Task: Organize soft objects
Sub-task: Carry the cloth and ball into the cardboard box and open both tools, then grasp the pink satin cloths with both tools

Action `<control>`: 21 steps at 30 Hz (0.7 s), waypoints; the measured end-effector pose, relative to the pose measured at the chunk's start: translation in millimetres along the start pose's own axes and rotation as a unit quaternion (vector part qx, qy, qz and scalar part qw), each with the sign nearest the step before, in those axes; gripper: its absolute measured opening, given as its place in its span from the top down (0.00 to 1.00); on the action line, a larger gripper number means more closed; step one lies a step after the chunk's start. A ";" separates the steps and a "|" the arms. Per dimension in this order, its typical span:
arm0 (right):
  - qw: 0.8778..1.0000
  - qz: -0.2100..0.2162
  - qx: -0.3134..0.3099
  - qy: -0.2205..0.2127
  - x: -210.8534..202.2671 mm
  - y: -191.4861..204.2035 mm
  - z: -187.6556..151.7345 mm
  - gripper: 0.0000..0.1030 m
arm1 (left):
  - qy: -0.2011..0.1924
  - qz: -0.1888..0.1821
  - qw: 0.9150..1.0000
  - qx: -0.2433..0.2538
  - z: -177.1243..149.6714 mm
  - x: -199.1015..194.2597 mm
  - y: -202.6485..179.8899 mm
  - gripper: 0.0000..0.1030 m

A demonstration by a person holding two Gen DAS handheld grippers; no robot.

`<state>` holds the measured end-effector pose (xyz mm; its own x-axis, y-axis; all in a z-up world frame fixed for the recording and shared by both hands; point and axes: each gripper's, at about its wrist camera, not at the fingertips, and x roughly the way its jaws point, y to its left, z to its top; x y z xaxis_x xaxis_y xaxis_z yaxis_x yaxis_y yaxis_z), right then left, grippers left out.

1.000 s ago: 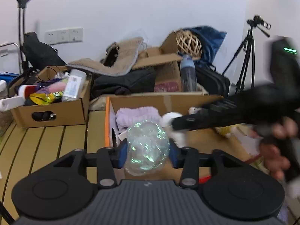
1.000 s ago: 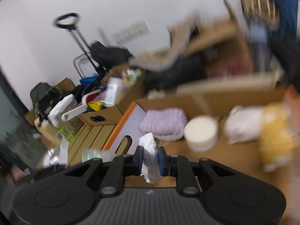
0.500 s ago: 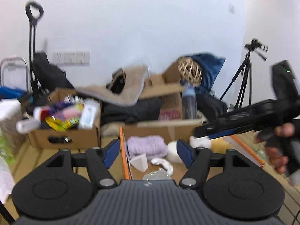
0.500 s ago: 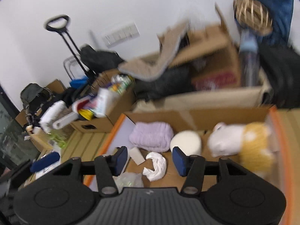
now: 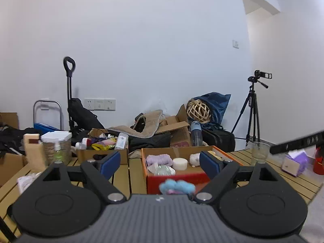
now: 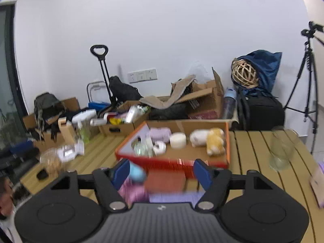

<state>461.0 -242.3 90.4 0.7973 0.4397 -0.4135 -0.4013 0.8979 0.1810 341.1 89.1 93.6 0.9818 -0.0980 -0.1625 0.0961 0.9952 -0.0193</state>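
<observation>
Left gripper (image 5: 160,163) and right gripper (image 6: 160,171) both empty, jaws just been opening, nothing between the pads. Blue fluffy thing (image 5: 177,185) lies on the slatted table (image 6: 257,141) just in front of the orange box (image 5: 144,162), long axis roughly across the view, ends unclear through blur. Next pick: come in low, pads astride its short width, squeeze gently.

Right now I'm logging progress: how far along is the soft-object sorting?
Done: the box holds a purple towel, white puff, plush toys, clear wrap and white cloth. In hand: nothing; the left gripper and right gripper have just been opening, empty. Left: blue fluff and a pink piece outside the box.
</observation>
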 end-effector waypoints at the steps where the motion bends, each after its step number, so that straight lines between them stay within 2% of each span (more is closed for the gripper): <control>1: 1.000 -0.006 -0.010 -0.002 -11.9 5.5 -15.1 0.30 | -0.001 -0.002 1.000 -0.003 -8.2 -18.0 -3.4 0.14; 5: 1.000 -0.010 -0.025 -0.003 -56.7 29.8 -76.6 0.28 | 0.014 -0.007 1.000 -0.015 -33.4 -60.5 -12.0 0.11; 7: 1.000 0.007 -0.016 0.004 -75.6 41.4 -102.8 0.27 | 0.052 -0.017 0.998 -0.018 -45.8 -69.1 -17.5 0.11; 9: 1.000 0.027 -0.008 0.007 -94.6 52.7 -127.6 0.27 | 0.058 -0.017 0.998 0.000 -57.2 -77.4 -23.8 0.11; 11: 0.999 0.033 0.001 0.007 -108.3 58.8 -146.2 0.27 | 0.065 -0.024 0.998 -0.004 -62.3 -78.6 -25.2 0.12; 14: 0.999 0.038 0.011 0.010 -112.4 63.1 -158.2 0.27 | 0.071 -0.030 0.997 -0.018 -65.7 -72.9 -22.6 0.12; 18: 1.000 0.014 0.011 0.017 -94.8 61.8 -158.9 0.28 | 0.080 -0.030 0.996 -0.028 -74.3 -55.1 -19.1 0.13; 21: 0.999 0.017 0.020 0.020 -65.6 57.0 -152.1 0.33 | 0.102 -0.025 0.994 -0.028 -83.7 -23.9 -13.5 0.21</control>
<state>317.3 -223.2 -7.9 0.7640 0.4700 -0.4420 -0.4097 0.8827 0.2303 302.6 77.7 15.2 0.9221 -0.1526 -0.3555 0.1299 0.9877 -0.0869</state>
